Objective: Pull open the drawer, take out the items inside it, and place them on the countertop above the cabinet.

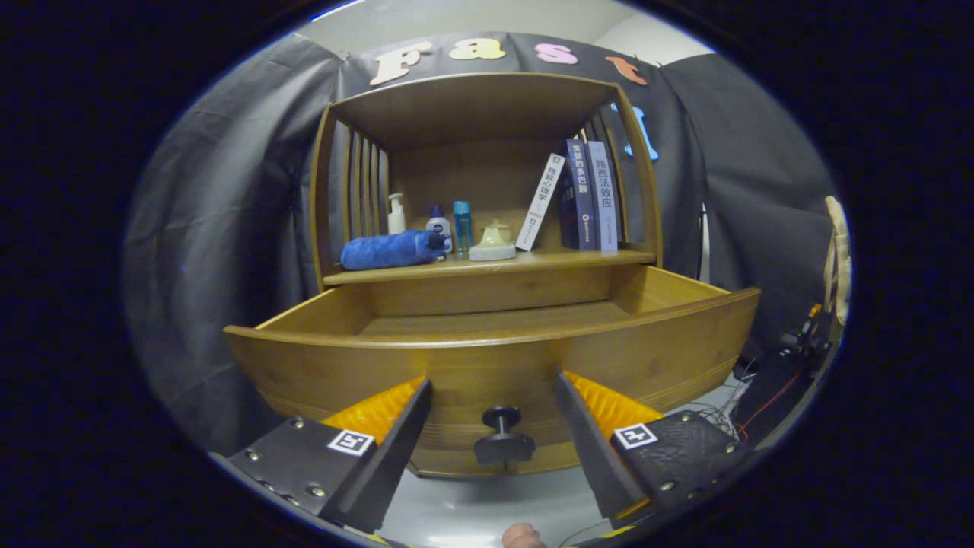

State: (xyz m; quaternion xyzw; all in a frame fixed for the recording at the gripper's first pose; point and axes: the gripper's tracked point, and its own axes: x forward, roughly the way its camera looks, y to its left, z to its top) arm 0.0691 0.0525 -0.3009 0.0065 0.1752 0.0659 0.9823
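Note:
The wooden drawer (494, 358) stands pulled out of the cabinet toward me, and the part of its inside that I can see is bare wood. Its dark round knob (502, 438) sits on the drawer front, between my fingers but touching neither. My gripper (493, 384) is open, its fingertips close to the drawer front on either side of the knob. Above the drawer runs the countertop (578, 259) of the cabinet, carrying a rolled blue towel (392, 250), three small bottles (439, 223), a pale lidded pot (494, 240) and several books (590, 194).
Slatted side walls (358, 190) and a wooden top enclose the countertop space. Cables and dark gear (784, 358) lie on the floor right of the cabinet. A fingertip (521, 536) of the person shows just below the gripper.

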